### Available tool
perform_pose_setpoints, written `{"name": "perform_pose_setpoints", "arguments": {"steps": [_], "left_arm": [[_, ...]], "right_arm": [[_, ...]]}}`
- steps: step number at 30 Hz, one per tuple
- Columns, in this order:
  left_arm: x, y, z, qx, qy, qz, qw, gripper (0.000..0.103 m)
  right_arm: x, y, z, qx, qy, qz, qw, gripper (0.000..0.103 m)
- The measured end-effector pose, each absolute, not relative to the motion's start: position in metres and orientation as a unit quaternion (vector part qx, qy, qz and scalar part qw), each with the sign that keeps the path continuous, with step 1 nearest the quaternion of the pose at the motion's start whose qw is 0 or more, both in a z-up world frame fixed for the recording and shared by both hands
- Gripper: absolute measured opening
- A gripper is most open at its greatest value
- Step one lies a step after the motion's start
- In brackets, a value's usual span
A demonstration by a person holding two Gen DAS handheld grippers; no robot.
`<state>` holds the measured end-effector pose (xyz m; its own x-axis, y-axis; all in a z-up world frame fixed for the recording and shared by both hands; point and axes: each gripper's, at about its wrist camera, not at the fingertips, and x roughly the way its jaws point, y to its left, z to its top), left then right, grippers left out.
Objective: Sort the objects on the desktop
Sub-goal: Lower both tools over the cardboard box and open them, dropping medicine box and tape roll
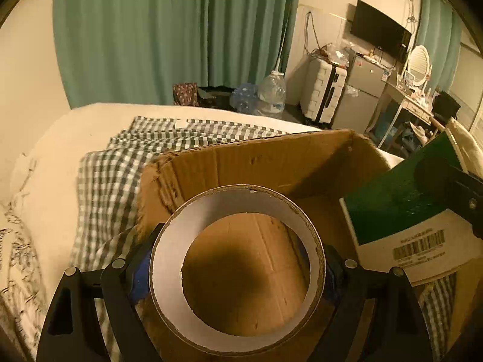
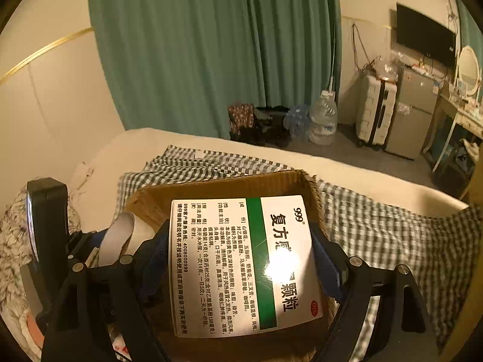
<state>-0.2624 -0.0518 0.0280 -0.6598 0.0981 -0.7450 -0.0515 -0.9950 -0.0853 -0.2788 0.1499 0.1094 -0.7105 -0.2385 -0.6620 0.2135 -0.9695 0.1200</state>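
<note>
My left gripper (image 1: 238, 274) is shut on a roll of brown tape (image 1: 169, 259) with a white core, held over the open cardboard box (image 1: 271, 160); the box floor shows through the roll's hole. My right gripper (image 2: 241, 259) is shut on a white and green medicine box (image 2: 241, 265) with black Chinese print, held over the same cardboard box (image 2: 217, 187). The medicine box (image 1: 404, 220) also shows at the right of the left wrist view. The left gripper and the tape roll (image 2: 120, 235) show at the left of the right wrist view.
The cardboard box sits on a green checked cloth (image 1: 102, 181) spread over a white bed (image 1: 51, 150). Beyond the bed are green curtains (image 1: 169, 30), water bottles (image 1: 271, 93), a suitcase (image 1: 323, 90), a small fridge (image 1: 359, 93) and a dressing table (image 1: 413, 99).
</note>
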Motion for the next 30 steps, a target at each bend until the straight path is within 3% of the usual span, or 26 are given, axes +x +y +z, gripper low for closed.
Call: {"name": "perform_pose_setpoints", "arguments": {"steps": [10,13,17,30], "left_arm": [[-0.296,-0.054,0.016,-0.445,-0.03,0.893,0.056,0.089],[-0.292,-0.05,0.018,-0.441,-0.019,0.896,0.052,0.095],[-0.281,-0.046,0.026,-0.418,-0.006,0.907,0.043,0.099],[-0.198,-0.03,0.084,-0.382,0.016,0.923,0.035,0.099]], "right_arm": [[-0.337,0.152,0.068,0.383,-0.041,-0.917,0.101,0.084],[-0.335,0.153,0.069,0.376,-0.043,-0.921,0.094,0.094],[-0.322,0.16,0.08,0.366,-0.043,-0.926,0.083,0.094],[-0.228,0.182,0.158,0.326,-0.012,-0.943,0.069,0.094]]}}
